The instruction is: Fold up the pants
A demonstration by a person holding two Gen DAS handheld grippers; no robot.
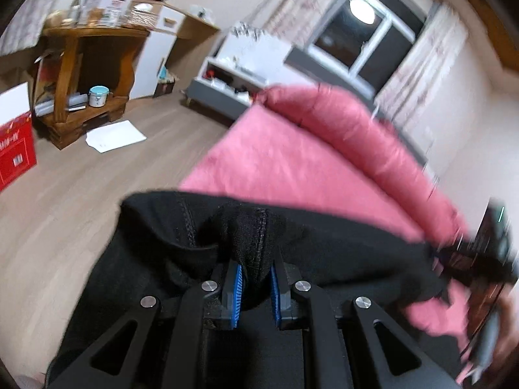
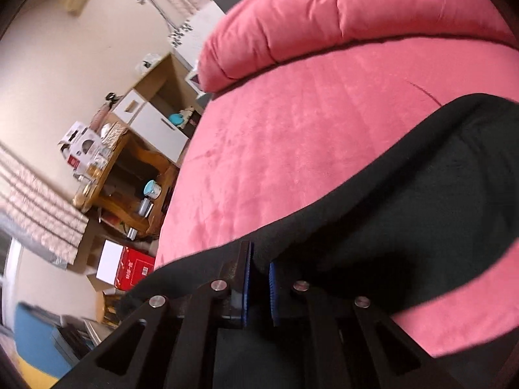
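The black pants (image 1: pixel 155 246) hang lifted above a pink sofa seat (image 1: pixel 275 159). My left gripper (image 1: pixel 254 275) is shut on a bunched seam of the pants, with cloth between its blue pads (image 1: pixel 235 287). In the right wrist view, my right gripper (image 2: pixel 259 275) is shut on an edge of the same black pants (image 2: pixel 405 201), which drape to the right over the pink seat (image 2: pixel 308 136). The right gripper also shows blurred at the right edge of the left wrist view (image 1: pixel 486 256). The pants' legs are out of view.
The sofa's pink back cushion (image 2: pixel 340 9) runs along the far side. A wooden shelf unit (image 1: pixel 87 74) with jars stands on the wood floor (image 1: pixel 97 194), with a red box (image 1: pixel 14 149) and white papers (image 1: pixel 115 136) beside it. A dark window (image 1: pixel 366 39) is behind.
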